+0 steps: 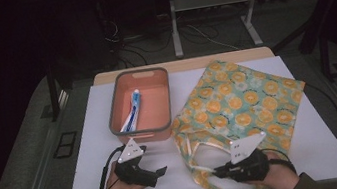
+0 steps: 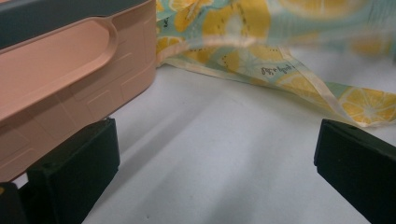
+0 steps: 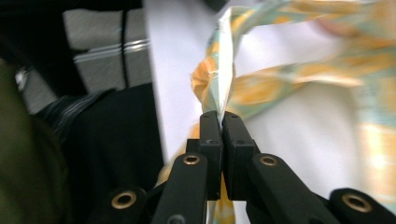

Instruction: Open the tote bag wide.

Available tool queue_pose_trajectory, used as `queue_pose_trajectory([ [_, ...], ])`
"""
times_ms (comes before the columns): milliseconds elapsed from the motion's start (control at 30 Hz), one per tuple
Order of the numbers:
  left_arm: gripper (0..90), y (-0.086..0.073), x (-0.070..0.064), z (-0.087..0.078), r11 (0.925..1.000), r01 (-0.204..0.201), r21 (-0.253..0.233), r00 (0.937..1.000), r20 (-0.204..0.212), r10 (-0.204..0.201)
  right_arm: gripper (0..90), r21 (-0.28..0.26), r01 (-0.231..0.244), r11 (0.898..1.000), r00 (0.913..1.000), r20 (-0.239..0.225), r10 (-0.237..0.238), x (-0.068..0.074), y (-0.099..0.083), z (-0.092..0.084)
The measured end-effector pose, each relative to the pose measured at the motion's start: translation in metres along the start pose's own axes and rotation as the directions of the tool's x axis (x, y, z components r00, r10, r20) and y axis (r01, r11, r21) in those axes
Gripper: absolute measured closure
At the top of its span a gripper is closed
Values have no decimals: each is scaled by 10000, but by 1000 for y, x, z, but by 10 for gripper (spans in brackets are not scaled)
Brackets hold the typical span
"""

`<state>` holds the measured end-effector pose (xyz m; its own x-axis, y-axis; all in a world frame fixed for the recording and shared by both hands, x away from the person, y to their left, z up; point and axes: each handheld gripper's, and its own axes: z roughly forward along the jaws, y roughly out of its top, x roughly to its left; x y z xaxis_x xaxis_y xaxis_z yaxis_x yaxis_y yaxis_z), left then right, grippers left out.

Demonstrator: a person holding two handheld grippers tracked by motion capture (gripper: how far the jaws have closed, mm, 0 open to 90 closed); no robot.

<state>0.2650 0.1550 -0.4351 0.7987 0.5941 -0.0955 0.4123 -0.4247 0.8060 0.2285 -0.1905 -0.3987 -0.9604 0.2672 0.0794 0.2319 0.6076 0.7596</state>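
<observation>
While the left gripper (image 1: 160,169) lies low on the white table (image 1: 89,152) with its jaws spread wide and nothing between them, the right gripper (image 1: 217,170) has its jaws pressed together on a fold of the lemon-print cloth bag (image 1: 238,101). In the right gripper view the two black fingers (image 3: 211,135) meet almost flush, and a thin pinched ridge of the fabric (image 3: 219,84) stands up out of the seam between them, rising straight away from the tips. The rest of the bag spreads flat over the right half of the table, its handles (image 1: 198,153) looping at the near edge just beside the right gripper.

In the left gripper view the open fingers (image 2: 74,172) frame bare table; the bag's hem (image 2: 303,84) lies beyond them, apart from both pads, nearer the finger at the right side of that view. The salmon-pink bin (image 1: 140,106) with a grey rim sits just beside the other finger, though whether they touch cannot be told. From above, the bin stands left of the bag, close to its edge, and holds a blue and white tube (image 1: 133,111) lying lengthwise.
</observation>
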Motion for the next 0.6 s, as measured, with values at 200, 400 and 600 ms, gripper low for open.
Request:
queue_pose_trajectory([
  [200, 0, 0, 0, 0, 10000, 27, 21, 10000, -30, -27, 884, -812, -833, 9932, 9763, 1931, 977, -57, 1, -42],
  [400, 0, 0, 1, 0, 10000, 33, 32, 10000, -55, -33, 884, -974, -1793, 9790, 9259, 3195, 2014, -111, -13, -59],
  [600, 0, -1, 1, 0, 10000, 66, 27, 9999, -88, -66, 884, -973, -2541, 9623, 8728, 4057, 2714, -147, -28, -64],
])
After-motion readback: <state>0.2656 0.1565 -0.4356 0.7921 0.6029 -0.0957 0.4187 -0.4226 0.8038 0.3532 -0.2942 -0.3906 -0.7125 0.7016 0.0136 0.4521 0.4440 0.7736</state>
